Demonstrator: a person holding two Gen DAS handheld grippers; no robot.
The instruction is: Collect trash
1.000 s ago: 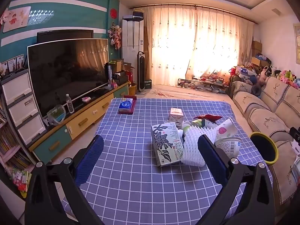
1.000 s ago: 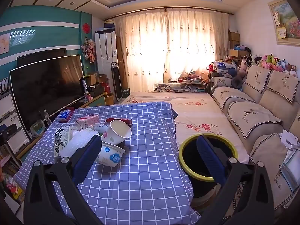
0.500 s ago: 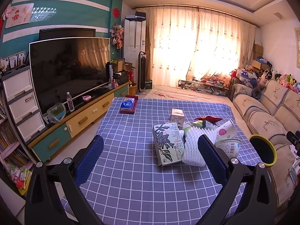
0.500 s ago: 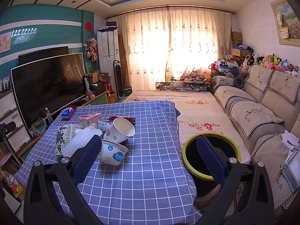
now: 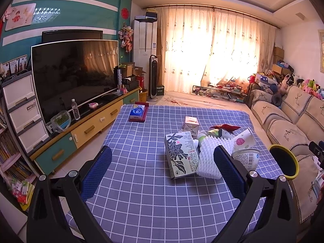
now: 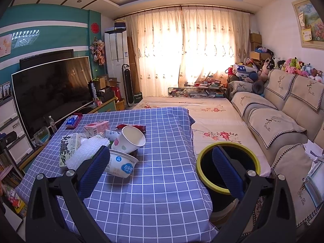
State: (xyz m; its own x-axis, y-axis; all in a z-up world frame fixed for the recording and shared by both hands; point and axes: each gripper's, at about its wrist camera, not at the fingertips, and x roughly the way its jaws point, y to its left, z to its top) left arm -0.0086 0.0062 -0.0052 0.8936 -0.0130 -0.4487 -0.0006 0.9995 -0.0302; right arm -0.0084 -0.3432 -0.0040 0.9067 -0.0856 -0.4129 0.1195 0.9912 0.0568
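A pile of trash lies on the blue checked tablecloth (image 5: 141, 182): a flower-printed carton (image 5: 181, 155), white foam netting (image 5: 210, 158), a small pink carton (image 5: 191, 124), a paper cup (image 6: 128, 139), a yogurt tub (image 6: 121, 165) and a red wrapper (image 6: 133, 127). A black bin with a yellow rim (image 6: 227, 167) stands right of the table. My left gripper (image 5: 162, 174) is open and empty, above the table in front of the pile. My right gripper (image 6: 160, 172) is open and empty, between the tub and the bin.
A tissue pack on a red tray (image 5: 138, 112) sits at the table's far left. A TV (image 5: 75, 75) on a low cabinet runs along the left. A sofa (image 6: 283, 121) runs along the right, with a floral mat (image 6: 212, 117) on the floor.
Both grippers have drifted slightly forward and up; the pile and bin sit a little closer in view. Nothing was taken hold of.
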